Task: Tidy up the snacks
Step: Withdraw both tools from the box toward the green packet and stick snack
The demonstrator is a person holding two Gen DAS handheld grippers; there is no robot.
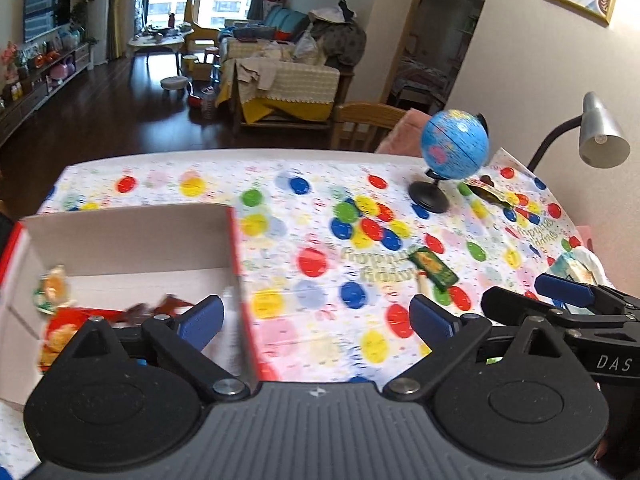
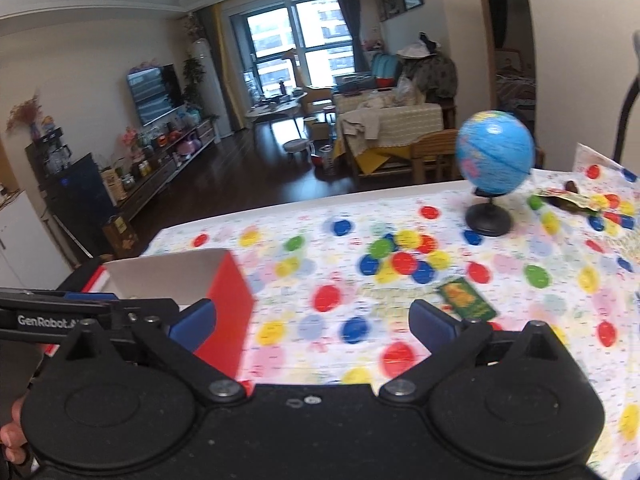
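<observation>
Snacks lie in two places: several crinkly red and orange packets (image 1: 60,320) sit inside the white cardboard box with red outer walls (image 1: 132,236) at the counter's left, and a small flat green packet with a yellow picture (image 1: 434,270) lies loose on the white cloth printed with coloured balloons (image 1: 320,208), right of the box. Another dark wrapper (image 1: 490,194) rests near the far right, just beside the blue globe on a black stand (image 1: 454,146).

Both tools point forward and down at the counter, side by side. The left gripper (image 1: 316,318) hangs over the box's right wall, blue pads spread wide with nothing between them. The right gripper (image 2: 314,318) is likewise spread wide and empty; its left finger is over the box's red corner and its right finger near the green packet. A person's fingertips (image 2: 12,436) show at the lower left edge of the right view.

Between box and globe the cloth lies flat with open room. The counter's far edge drops to dark floor, with a wooden chair (image 1: 368,124) beyond; a grey gooseneck lamp (image 1: 600,132) stands over the right corner.
</observation>
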